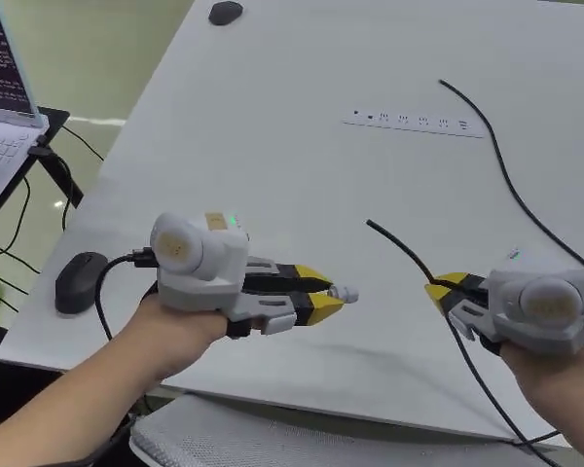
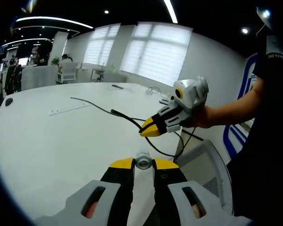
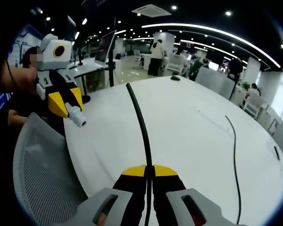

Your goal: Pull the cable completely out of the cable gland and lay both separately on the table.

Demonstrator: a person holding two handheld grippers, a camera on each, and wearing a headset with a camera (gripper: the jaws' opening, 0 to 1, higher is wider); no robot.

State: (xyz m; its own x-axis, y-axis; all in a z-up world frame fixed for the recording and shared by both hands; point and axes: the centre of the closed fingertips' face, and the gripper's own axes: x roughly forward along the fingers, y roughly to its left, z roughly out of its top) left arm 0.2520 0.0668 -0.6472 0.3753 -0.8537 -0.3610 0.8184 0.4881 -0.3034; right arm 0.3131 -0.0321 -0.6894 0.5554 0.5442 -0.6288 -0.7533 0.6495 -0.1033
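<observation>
Left hand-held gripper [image 1: 323, 292] is clamped on cable gland [image 1: 346, 293]. Right hand-held gripper [image 1: 440, 289] pinches cable [image 1: 397, 246], free end clear of gland, both above bench [image 1: 273, 146]. I'd set ea. down flat, well apart, then let go.

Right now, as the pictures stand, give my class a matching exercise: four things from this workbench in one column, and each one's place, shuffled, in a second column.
Things
1. cable gland
2. cable with a raised free end
3. power strip
4. laptop

Places
A. flat on the far side of the table
B. gripped in the right claw
C. off the table's left edge
D. gripped at the tip of the left claw

Pairs: 1-D, 2-B, 3-A, 4-C
</observation>
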